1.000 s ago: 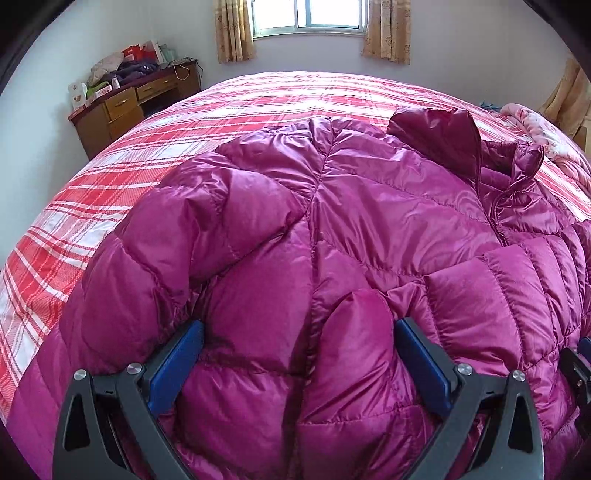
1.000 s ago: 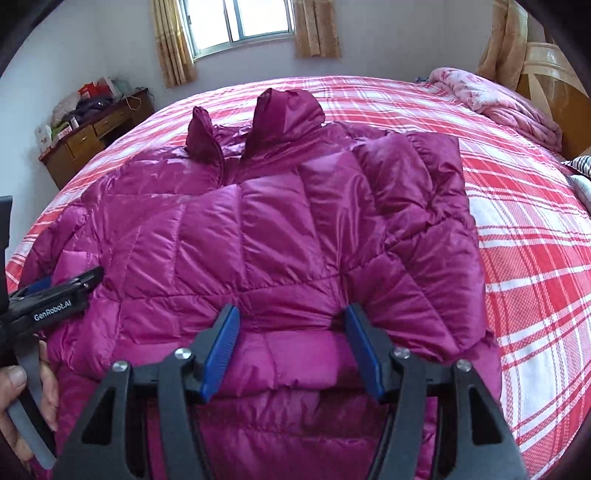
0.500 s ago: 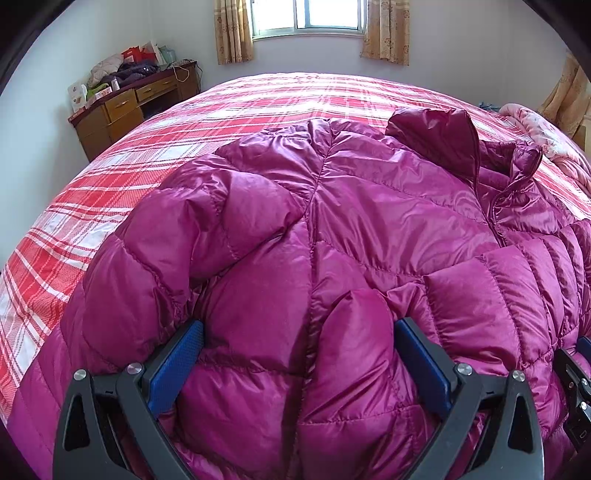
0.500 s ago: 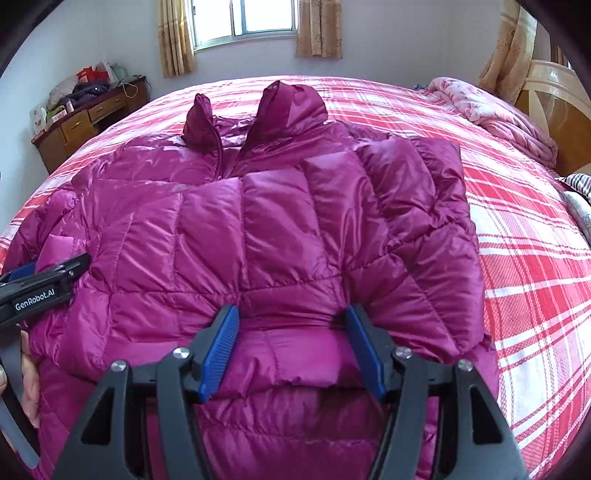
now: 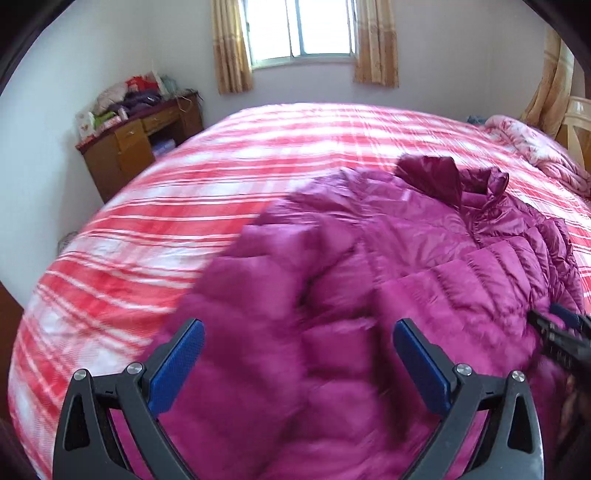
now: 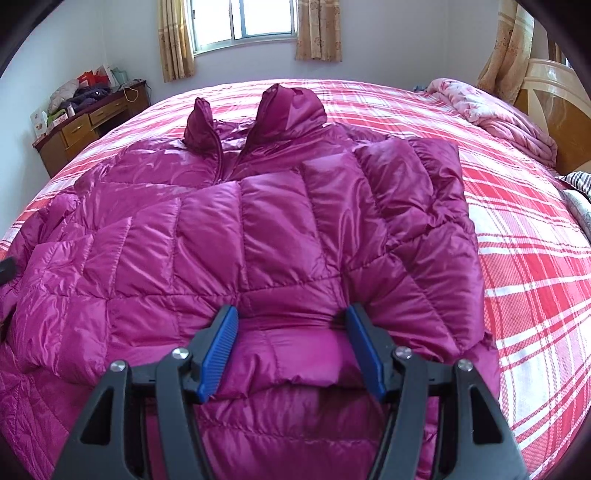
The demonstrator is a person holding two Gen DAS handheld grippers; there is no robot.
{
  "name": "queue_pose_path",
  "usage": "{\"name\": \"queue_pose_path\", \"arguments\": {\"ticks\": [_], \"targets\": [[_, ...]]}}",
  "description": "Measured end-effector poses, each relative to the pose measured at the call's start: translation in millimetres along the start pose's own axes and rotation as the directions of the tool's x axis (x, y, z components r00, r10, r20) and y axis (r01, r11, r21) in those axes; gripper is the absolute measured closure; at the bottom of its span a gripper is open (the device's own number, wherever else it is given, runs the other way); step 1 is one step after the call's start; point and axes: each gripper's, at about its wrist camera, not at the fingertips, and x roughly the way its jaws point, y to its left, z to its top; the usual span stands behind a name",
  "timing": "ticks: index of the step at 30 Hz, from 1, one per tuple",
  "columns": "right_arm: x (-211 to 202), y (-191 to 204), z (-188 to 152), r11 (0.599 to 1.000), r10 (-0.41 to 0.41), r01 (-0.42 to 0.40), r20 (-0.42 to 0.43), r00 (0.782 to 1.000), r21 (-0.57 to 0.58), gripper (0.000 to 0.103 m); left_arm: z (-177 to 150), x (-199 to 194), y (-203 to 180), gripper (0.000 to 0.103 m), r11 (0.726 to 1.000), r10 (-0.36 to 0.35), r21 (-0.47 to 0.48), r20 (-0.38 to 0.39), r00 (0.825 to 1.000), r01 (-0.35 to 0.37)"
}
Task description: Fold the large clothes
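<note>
A magenta quilted down jacket (image 6: 280,229) lies front up on the red plaid bed, collar (image 6: 288,107) toward the window. Its right sleeve is folded across the chest. In the left wrist view the jacket (image 5: 406,280) is motion-blurred near the camera. My left gripper (image 5: 297,350) is open, above the jacket's left sleeve and side, with fabric seen between the wide fingers. My right gripper (image 6: 291,343) is open, its blue pads (image 6: 221,347) pressed against the folded sleeve's cuff near the hem. The right gripper's tip (image 5: 561,332) shows at the left view's right edge.
The bed (image 6: 524,236) has a red and white plaid cover. A pink quilt (image 6: 498,118) lies at the far right by a wooden headboard (image 6: 554,103). A wooden desk (image 5: 136,144) with clutter stands at the far left wall. A window (image 6: 243,22) is ahead.
My left gripper has pulled up and back to the left, so more of the plaid cover shows and the jacket looks blurred. My right gripper has stayed on the folded sleeve.
</note>
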Motion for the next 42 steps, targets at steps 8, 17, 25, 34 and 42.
{"name": "queue_pose_path", "arguments": {"ticks": [8, 17, 25, 34, 42], "targets": [[0, 1, -1, 1.000, 0.014, -0.014, 0.006, 1.000, -0.003, 0.033, -75, -31, 134, 0.001, 0.977, 0.173, -0.119, -0.057, 0.983, -0.179], [-1, 2, -1, 1.000, 0.005, -0.004, 0.011, 1.000, -0.004, 0.033, -115, -33, 144, 0.002, 0.967, -0.006, -0.255, -0.084, 0.996, -0.016], [-2, 2, -1, 1.000, -0.002, 0.002, 0.015, 1.000, -0.003, 0.032, -102, -51, 142, 0.088, 0.976, 0.053, -0.212, 0.007, 0.999, -0.050], [-22, -9, 7, 0.998, 0.059, -0.061, 0.038, 0.998, 0.034, 0.029, -17, -95, 158, 0.090, 0.983, 0.170, -0.105, 0.195, 0.966, -0.151], [-79, -33, -4, 0.994, 0.091, -0.100, 0.159, 0.983, 0.050, 0.026, 49, -139, 101, 0.090, 0.990, 0.110, 0.043, 0.373, 0.921, -0.136]]}}
